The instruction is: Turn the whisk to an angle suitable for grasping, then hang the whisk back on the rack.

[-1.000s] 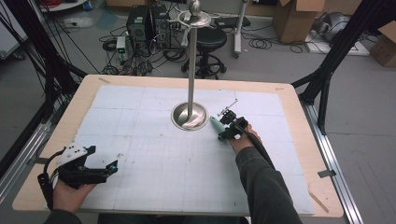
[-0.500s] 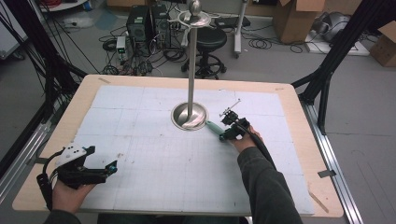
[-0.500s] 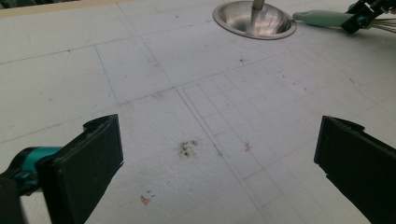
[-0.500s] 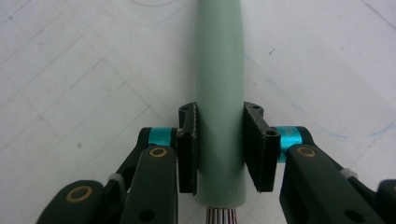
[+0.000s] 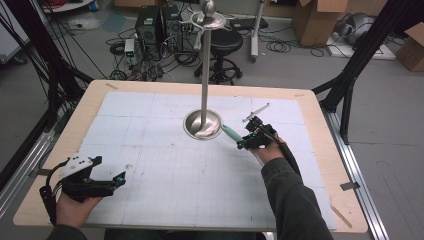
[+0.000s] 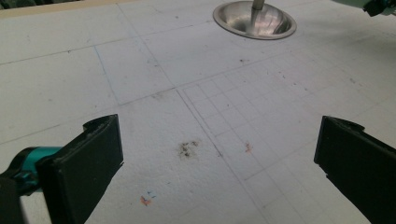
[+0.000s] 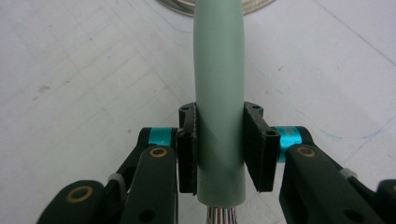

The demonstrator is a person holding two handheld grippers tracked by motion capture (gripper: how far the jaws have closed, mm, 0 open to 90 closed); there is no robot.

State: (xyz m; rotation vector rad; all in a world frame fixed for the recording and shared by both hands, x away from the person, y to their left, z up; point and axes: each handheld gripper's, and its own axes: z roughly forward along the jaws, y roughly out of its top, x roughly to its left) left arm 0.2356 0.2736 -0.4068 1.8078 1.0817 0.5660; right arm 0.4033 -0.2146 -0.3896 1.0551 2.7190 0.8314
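**Whisk Handle Clamped Beside the Stand Base**

The handle (image 7: 219, 98) is a pale green cylinder with metal wires (image 7: 219, 215) emerging from its near end, consistent with a whisk. In the high view it (image 5: 230, 132) projects from the right gripper toward the stand, with its far tip just beside the rim of the base (image 5: 202, 124). Contact between tip and rim cannot be confirmed.

The right gripper (image 7: 219, 147) has its two jaws closed against opposite sides of the handle, gripping it near the wire end. In the high view this gripper (image 5: 243, 143) sits right of the base, above the mat (image 5: 165, 165).

The stand consists of a round, dished metal base and an upright pole (image 5: 205, 70) that rises from its centre.

The left gripper (image 5: 119, 179) is positioned at the near left area of the table (image 5: 82, 112), well apart from the stand. Its jaws are spread wide with nothing between them; the left gripper view shows bare gridded mat (image 6: 196, 107) between them and the base (image 6: 254, 20) farther off.
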